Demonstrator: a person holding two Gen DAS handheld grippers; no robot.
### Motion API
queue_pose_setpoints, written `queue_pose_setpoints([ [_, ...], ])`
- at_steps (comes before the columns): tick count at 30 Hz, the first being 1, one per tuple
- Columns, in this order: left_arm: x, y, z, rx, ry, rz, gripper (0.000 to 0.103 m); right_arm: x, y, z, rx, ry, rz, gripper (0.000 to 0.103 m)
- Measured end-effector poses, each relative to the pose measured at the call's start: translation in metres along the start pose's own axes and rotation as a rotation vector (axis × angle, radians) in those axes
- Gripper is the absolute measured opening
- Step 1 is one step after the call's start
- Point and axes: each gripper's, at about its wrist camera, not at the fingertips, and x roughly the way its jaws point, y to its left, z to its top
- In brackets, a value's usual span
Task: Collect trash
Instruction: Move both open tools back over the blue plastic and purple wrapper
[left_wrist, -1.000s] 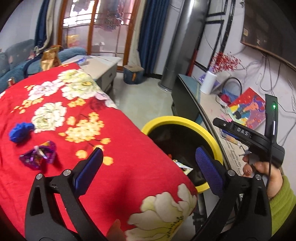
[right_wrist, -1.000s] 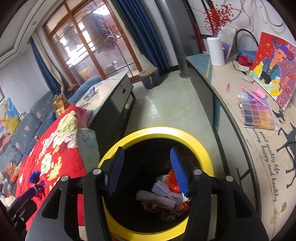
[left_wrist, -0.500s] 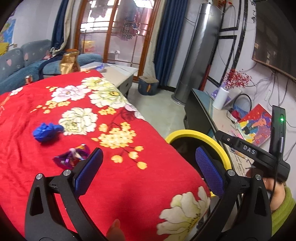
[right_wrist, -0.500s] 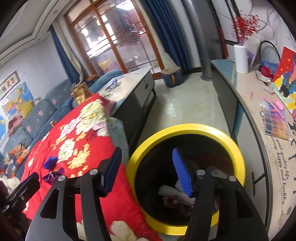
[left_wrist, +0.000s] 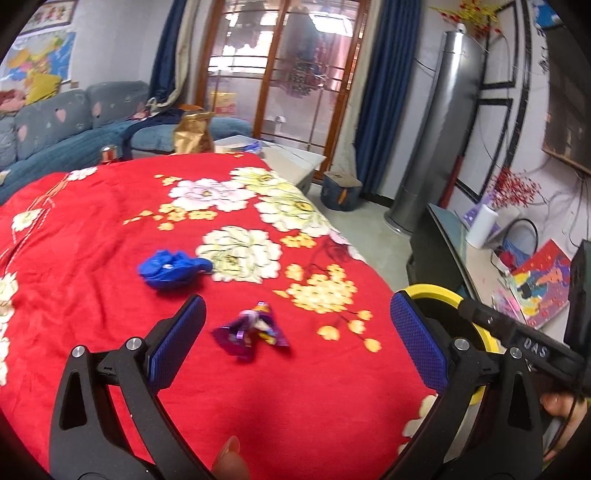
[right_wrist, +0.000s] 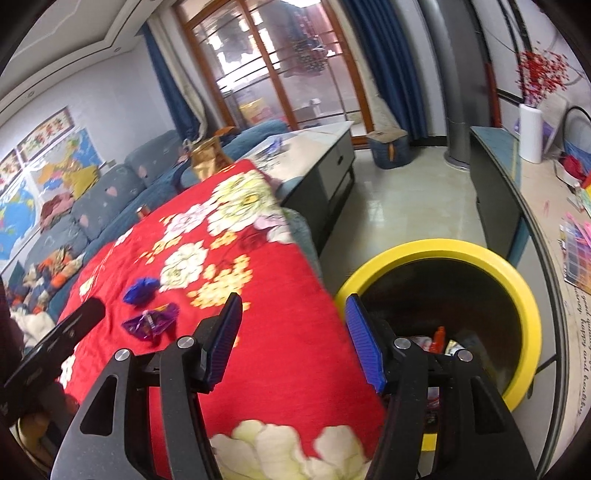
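A purple foil wrapper (left_wrist: 252, 329) and a crumpled blue wrapper (left_wrist: 170, 268) lie on the red flowered blanket (left_wrist: 110, 229). My left gripper (left_wrist: 295, 339) is open and empty, just above and behind the purple wrapper. My right gripper (right_wrist: 293, 336) is open and empty over the blanket's right edge, beside the yellow-rimmed black bin (right_wrist: 517, 280) that holds trash. The purple wrapper (right_wrist: 151, 322) and the blue wrapper (right_wrist: 141, 291) also show in the right wrist view, left of the right gripper. The bin's rim (left_wrist: 439, 291) shows behind my left gripper's right finger.
A grey coffee table (right_wrist: 317, 155) stands beyond the blanket. A long counter (right_wrist: 539, 229) with papers, a white vase and a basket runs along the right wall. A blue sofa (left_wrist: 62, 129) is at the back left. A gold bag (left_wrist: 194, 133) stands at the blanket's far edge.
Both grippers swung left from the bin toward the blanket. The wrappers now sit nearer the centre of the left wrist view, and the right gripper has left the bin's mouth.
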Motion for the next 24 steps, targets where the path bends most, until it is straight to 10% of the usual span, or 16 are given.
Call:
queue_pose_setpoints([
  [24, 0.015, 0.127, 0.012, -0.259, 0.018, 0.124, 0.085, 0.077, 0.114, -0.008, -0.077, 0.179, 0.203, 0.056],
])
